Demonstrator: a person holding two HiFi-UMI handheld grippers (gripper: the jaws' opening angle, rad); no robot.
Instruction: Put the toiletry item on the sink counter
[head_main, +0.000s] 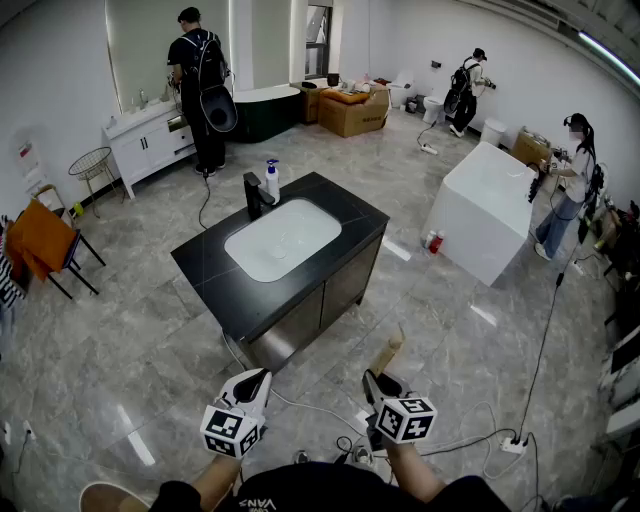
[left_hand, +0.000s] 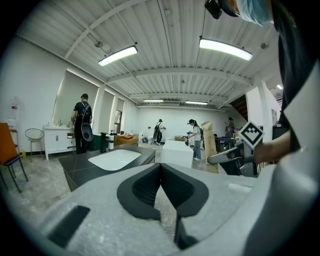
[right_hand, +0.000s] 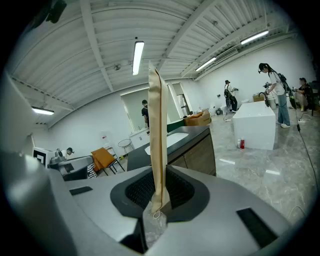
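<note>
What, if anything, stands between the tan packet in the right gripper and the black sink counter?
Nothing visible does. The tan packet, clamped in the jaws of the right gripper, has only open floor ahead up to the sink counter. The faucet and pump bottle stand at the counter's far edge, beyond the basin.

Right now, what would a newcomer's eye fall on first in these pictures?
The black sink counter with its white basin stands alone mid-floor, ahead of the person. Nearer, the right gripper clamps a flat tan toiletry packet upright, while the left gripper is shut and empty.
</note>
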